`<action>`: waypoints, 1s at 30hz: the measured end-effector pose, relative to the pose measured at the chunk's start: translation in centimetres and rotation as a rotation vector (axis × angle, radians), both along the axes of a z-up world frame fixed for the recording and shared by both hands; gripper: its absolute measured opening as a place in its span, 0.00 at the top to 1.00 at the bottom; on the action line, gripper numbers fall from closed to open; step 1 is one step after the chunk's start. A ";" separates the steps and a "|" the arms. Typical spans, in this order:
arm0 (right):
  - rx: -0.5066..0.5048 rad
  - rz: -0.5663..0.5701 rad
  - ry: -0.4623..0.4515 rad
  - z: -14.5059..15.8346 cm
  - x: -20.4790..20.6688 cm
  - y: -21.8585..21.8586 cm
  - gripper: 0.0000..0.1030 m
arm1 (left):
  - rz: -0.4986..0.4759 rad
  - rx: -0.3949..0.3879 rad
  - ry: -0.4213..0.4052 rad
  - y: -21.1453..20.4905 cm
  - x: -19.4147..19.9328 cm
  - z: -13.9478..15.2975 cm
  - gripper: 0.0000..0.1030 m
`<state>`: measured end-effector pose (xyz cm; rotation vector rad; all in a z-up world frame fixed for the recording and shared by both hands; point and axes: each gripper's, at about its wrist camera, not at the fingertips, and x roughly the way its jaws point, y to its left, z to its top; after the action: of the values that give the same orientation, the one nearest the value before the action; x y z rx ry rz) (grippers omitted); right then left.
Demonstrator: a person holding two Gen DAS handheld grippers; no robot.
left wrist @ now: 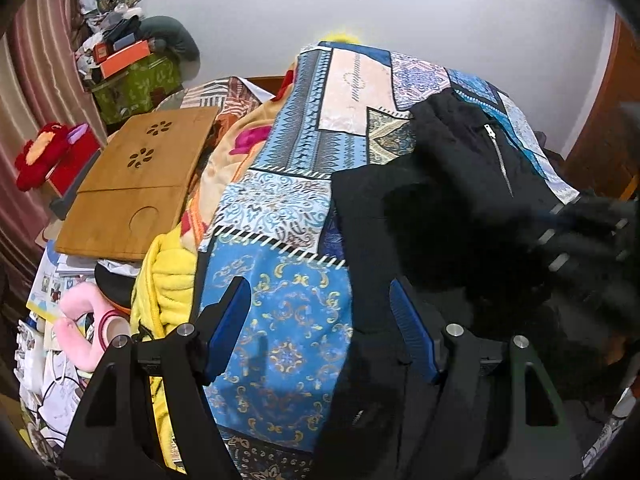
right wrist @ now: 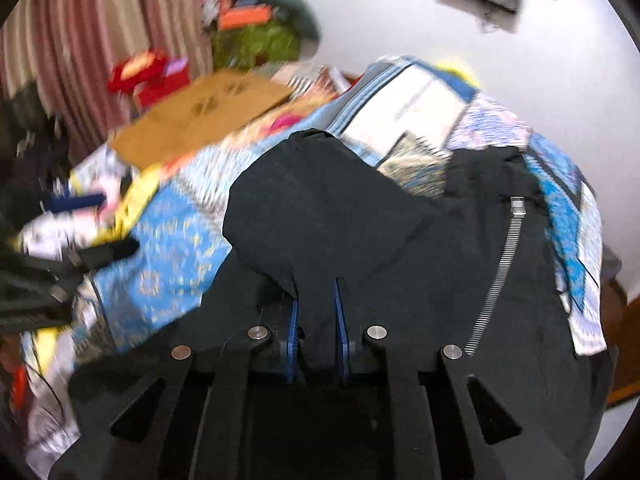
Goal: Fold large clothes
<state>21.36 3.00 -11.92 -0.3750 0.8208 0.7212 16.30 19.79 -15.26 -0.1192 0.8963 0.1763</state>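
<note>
A black zip-up garment (left wrist: 448, 216) lies on a blue patterned bedspread (left wrist: 288, 184); its silver zipper (left wrist: 498, 156) shows at the far right. My left gripper (left wrist: 320, 312) is open and empty, its blue pads spread over the bedspread and the garment's left edge. In the right wrist view my right gripper (right wrist: 316, 308) is shut on a fold of the black garment (right wrist: 320, 208), lifted into a hump ahead of the fingers. The zipper (right wrist: 500, 272) runs down the right. The right gripper shows blurred in the left wrist view (left wrist: 580, 232).
A wooden lap tray (left wrist: 136, 184) lies left on the bed beside yellow and orange blankets (left wrist: 168, 288). Red and pink plush toys (left wrist: 48, 156), papers and boxes crowd the left side by a striped curtain. A white wall stands behind; a wooden door (left wrist: 612, 120) is at right.
</note>
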 end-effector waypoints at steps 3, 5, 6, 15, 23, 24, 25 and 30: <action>0.078 -0.068 -0.011 2.3 0.7 -3.3 0.87 | -0.015 -0.003 0.009 -1.1 0.6 -0.2 0.31; 0.110 -0.114 -0.022 3.3 1.3 -5.5 0.87 | -0.030 -0.005 0.017 -1.9 1.0 -0.4 0.31; 0.124 -0.141 -0.028 3.8 1.5 -6.8 0.87 | -0.038 -0.006 0.022 -2.3 1.2 -0.5 0.31; 0.227 -0.353 0.026 4.5 3.4 -17.1 0.88 | -0.107 -0.032 0.086 -6.8 4.1 -2.6 0.31; 0.155 -0.465 0.189 -1.6 4.6 -22.5 0.88 | -0.157 -0.067 0.184 -10.2 6.3 -5.8 0.31; 0.156 -0.475 0.213 -2.1 4.7 -23.3 0.88 | -0.163 -0.068 0.196 -10.6 6.4 -6.2 0.31; 0.164 -0.485 0.251 -3.1 4.6 -24.0 0.88 | -0.168 -0.065 0.206 -10.9 6.5 -6.6 0.31; 0.158 -0.497 0.333 -4.7 4.2 -26.0 0.88 | -0.171 -0.054 0.221 -11.7 6.6 -7.4 0.31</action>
<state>25.56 -22.97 -16.59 0.0996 1.1106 0.3792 22.92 8.11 -22.65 -0.0737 1.1270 0.0048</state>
